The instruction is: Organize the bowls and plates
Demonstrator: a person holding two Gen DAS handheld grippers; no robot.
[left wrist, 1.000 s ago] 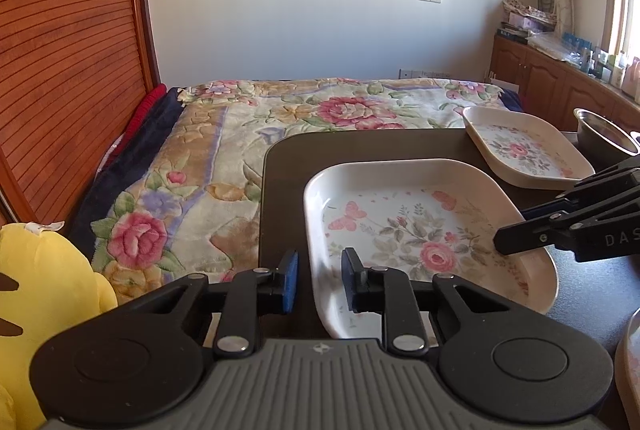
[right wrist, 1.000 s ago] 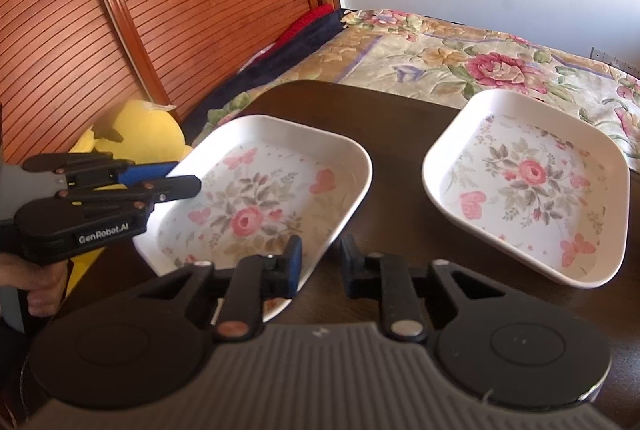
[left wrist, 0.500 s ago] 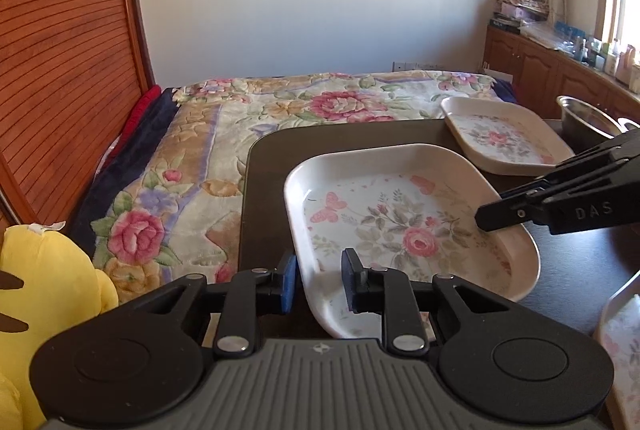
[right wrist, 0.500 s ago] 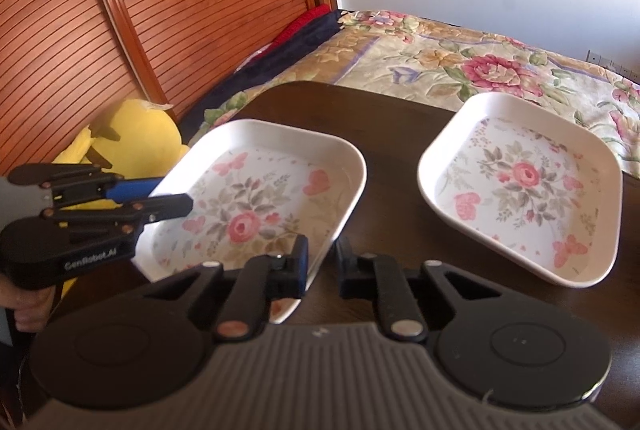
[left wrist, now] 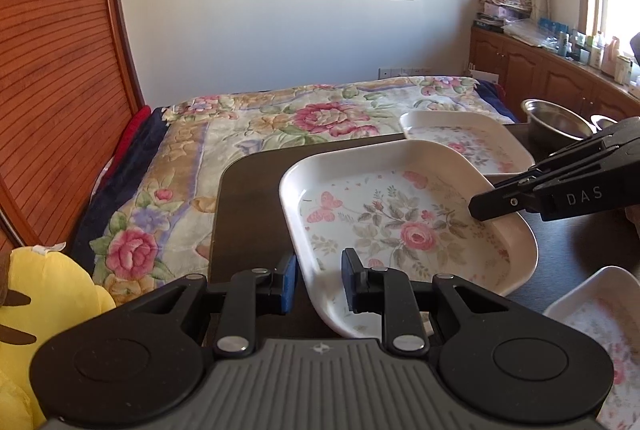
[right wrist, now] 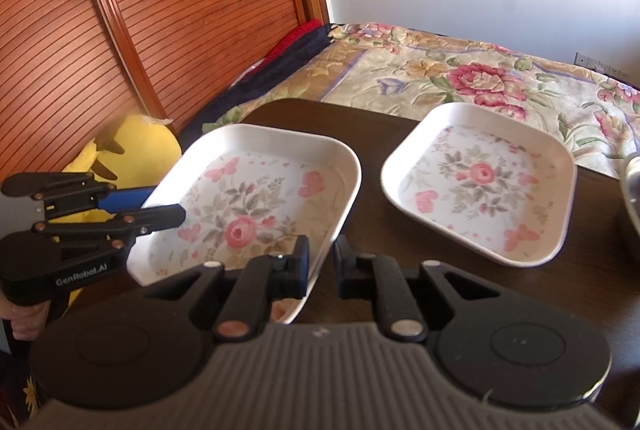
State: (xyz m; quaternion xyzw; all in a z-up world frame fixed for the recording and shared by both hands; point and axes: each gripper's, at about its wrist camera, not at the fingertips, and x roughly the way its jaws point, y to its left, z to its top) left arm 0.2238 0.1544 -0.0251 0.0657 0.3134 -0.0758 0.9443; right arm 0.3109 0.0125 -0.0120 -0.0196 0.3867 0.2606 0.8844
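Observation:
A white floral tray (left wrist: 404,226) is held above the dark table (left wrist: 248,214), lifted and tilted. My left gripper (left wrist: 318,282) pinches its near left rim between blue pads. My right gripper (right wrist: 320,266) pinches the opposite rim; the same tray shows in the right wrist view (right wrist: 256,206). A second floral tray (right wrist: 484,182) lies flat on the table to the right, also in the left wrist view (left wrist: 468,142). A third floral tray (left wrist: 600,330) shows at the lower right. A steel bowl (left wrist: 556,118) stands at the far right.
A bed with a floral quilt (left wrist: 280,134) lies beyond the table. A yellow plush toy (left wrist: 44,294) sits left of the table by the ribbed wooden wardrobe (right wrist: 160,10). Wooden cabinets (left wrist: 540,74) line the right wall.
Both grippers have raised the near floral tray off the table and carried it toward the second tray. A third tray has come into view at the lower right.

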